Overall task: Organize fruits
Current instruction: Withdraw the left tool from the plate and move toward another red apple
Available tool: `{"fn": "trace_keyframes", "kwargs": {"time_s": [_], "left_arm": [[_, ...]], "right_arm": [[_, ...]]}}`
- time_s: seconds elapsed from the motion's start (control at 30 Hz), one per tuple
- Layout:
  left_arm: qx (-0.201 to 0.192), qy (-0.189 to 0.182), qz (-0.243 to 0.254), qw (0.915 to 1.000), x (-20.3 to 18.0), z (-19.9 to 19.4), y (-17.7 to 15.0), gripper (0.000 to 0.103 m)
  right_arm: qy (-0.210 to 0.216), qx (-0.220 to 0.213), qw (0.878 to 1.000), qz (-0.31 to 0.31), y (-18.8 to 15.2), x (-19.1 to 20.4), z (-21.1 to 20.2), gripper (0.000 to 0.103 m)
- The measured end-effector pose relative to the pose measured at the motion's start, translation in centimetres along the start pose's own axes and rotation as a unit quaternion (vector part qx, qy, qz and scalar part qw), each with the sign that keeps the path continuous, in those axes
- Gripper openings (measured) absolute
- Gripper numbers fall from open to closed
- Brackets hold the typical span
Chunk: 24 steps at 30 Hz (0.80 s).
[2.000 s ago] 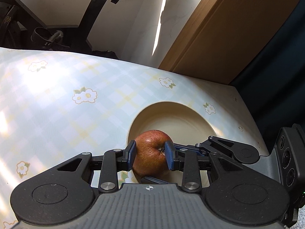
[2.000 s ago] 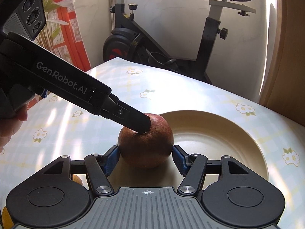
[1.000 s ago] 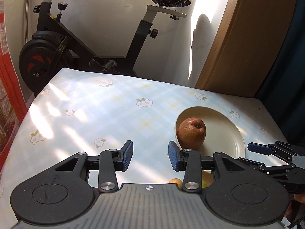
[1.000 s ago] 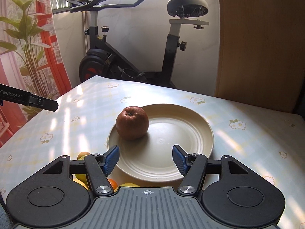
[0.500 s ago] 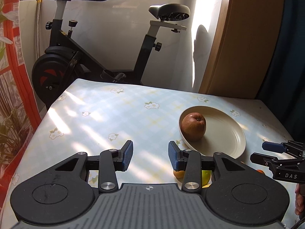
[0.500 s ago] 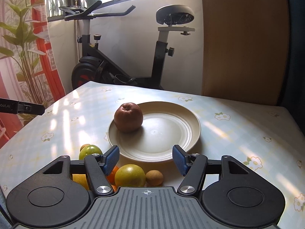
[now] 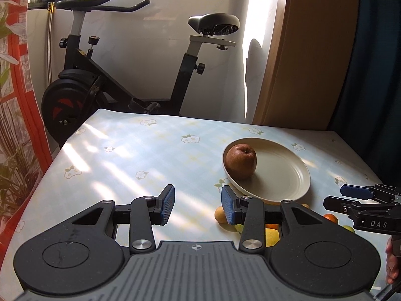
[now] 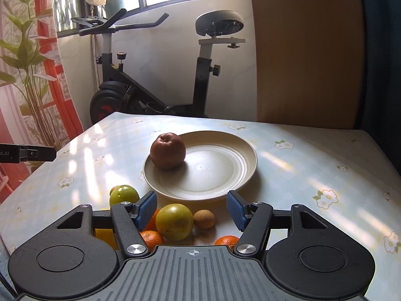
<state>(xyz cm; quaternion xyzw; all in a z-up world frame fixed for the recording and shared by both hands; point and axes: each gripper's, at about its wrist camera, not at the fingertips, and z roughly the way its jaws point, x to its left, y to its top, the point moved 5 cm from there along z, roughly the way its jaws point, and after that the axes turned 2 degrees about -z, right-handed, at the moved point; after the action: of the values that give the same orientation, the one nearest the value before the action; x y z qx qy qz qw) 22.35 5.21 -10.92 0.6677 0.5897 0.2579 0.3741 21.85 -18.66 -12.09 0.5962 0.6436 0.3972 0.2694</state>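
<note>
A red apple sits on the left part of a cream plate; both also show in the left wrist view, the apple on the plate. Loose fruit lies in front of the plate: a yellow-green citrus, a green fruit, a small brown fruit and oranges. My right gripper is open and empty above this pile. My left gripper is open and empty, left of the plate, above the table.
The table has a pale floral cloth. An exercise bike stands behind its far edge. A wooden panel is at the back right, a curtain and plant at the left. The right gripper shows in the left wrist view.
Both grippers let go of the apple on the plate, opened and drew back and up. The fruit pile in front of the plate has come into view.
</note>
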Motion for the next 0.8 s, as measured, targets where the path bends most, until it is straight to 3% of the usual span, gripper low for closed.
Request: {"fn": "trace_keyframes", "kwargs": {"time_s": [0.8], "left_arm": [[0.007, 0.001, 0.0, 1.0, -0.6, -0.9, -2.0, 0.043]], "right_arm": [[-0.007, -0.003, 1.0, 0.01, -1.6, -0.9, -1.8, 0.058]]}}
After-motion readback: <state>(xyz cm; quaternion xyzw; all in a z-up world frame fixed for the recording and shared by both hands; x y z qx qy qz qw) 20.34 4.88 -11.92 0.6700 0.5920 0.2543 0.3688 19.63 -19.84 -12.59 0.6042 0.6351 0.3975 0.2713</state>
